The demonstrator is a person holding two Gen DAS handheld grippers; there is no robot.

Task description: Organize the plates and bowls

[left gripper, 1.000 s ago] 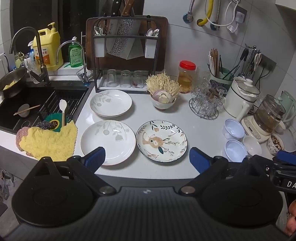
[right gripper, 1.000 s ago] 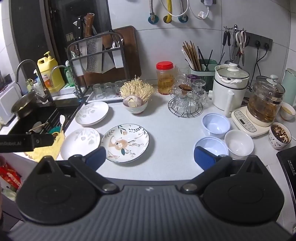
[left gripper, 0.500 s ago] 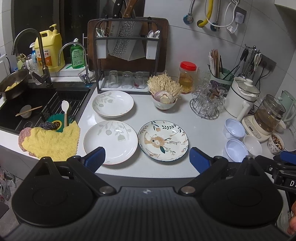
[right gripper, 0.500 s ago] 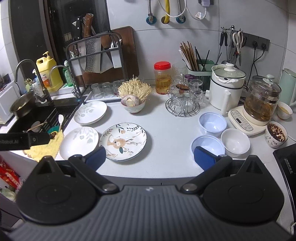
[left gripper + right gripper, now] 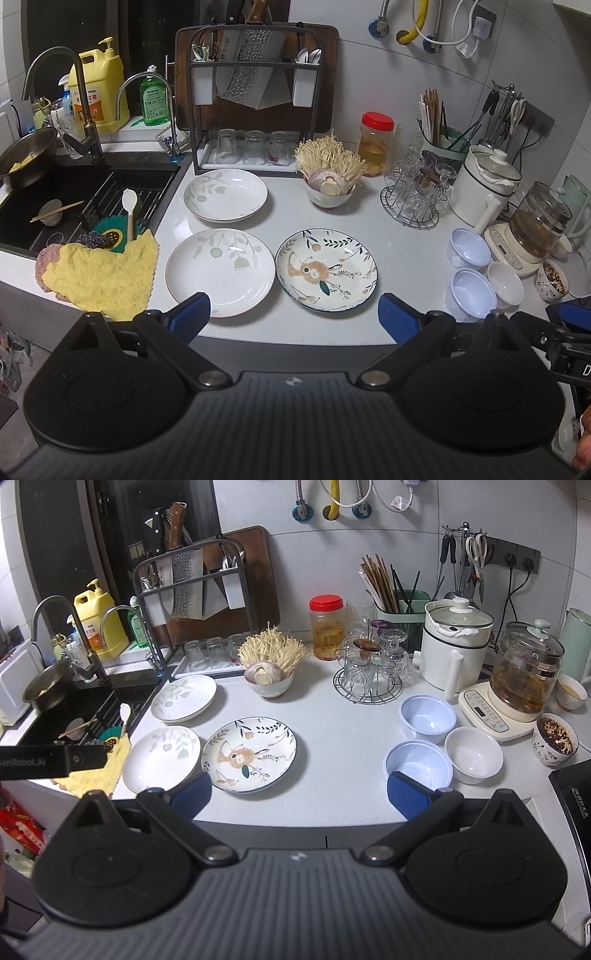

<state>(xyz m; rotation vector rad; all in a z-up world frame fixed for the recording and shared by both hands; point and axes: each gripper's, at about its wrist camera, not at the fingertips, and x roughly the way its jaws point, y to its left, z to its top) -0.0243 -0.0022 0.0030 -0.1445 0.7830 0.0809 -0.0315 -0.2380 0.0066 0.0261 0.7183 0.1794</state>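
The plates lie flat on the tabletop: a white plate and a patterned plate nearest, edges nearly touching, another white plate behind. Glazed ceramic, likely heavy, slippery and chip-prone, best pinched at the raised rim. The bowls look lighter. Left gripper and right gripper hover with jaws spread, empty. Since a second ago both views have shifted only slightly; nothing on the tabletop has moved.

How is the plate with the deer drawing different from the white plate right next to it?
The deer plate has a dark rim and a colourful animal with leaves; the white plate has only faint pale-green flowers. The deer plate lies further from the sink. Both are empty, flat on the counter, and look similar in size.
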